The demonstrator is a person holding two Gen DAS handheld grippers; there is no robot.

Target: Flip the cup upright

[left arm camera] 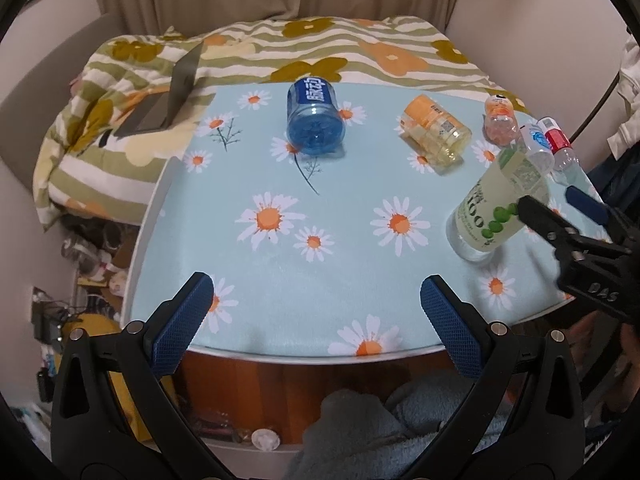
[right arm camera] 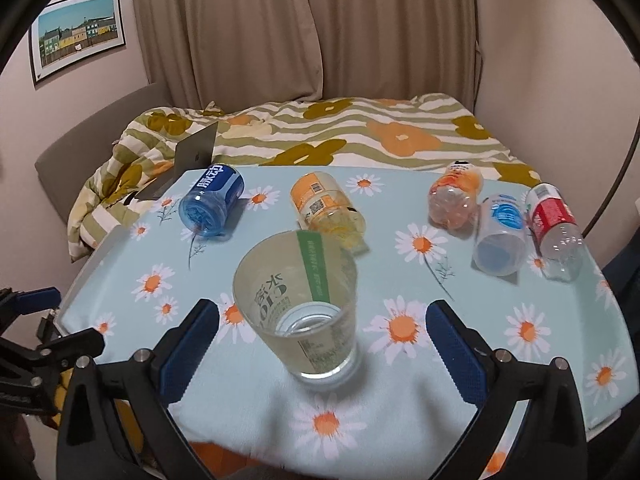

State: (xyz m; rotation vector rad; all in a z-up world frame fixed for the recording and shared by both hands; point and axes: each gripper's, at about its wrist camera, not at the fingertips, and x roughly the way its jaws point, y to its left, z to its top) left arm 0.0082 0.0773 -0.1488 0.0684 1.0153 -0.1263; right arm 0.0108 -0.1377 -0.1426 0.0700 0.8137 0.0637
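A translucent cup with a green stripe and print (right arm camera: 304,312) stands upright on the daisy tablecloth (right arm camera: 400,380), mouth up, base on the cloth. My right gripper (right arm camera: 322,328) is open, its blue pads either side of the cup and clear of it. In the left wrist view the same cup (left arm camera: 494,212) stands at the right, with the right gripper's fingers (left arm camera: 536,216) beside it. My left gripper (left arm camera: 316,304) is open and empty over the near table edge.
Cut bottle cups lie on their sides: blue (right arm camera: 212,202), yellow-orange (right arm camera: 328,208), orange-pink (right arm camera: 454,198), clear with blue label (right arm camera: 500,236), red-labelled (right arm camera: 554,228). A laptop (right arm camera: 192,156) sits on the flowered bedding behind the table.
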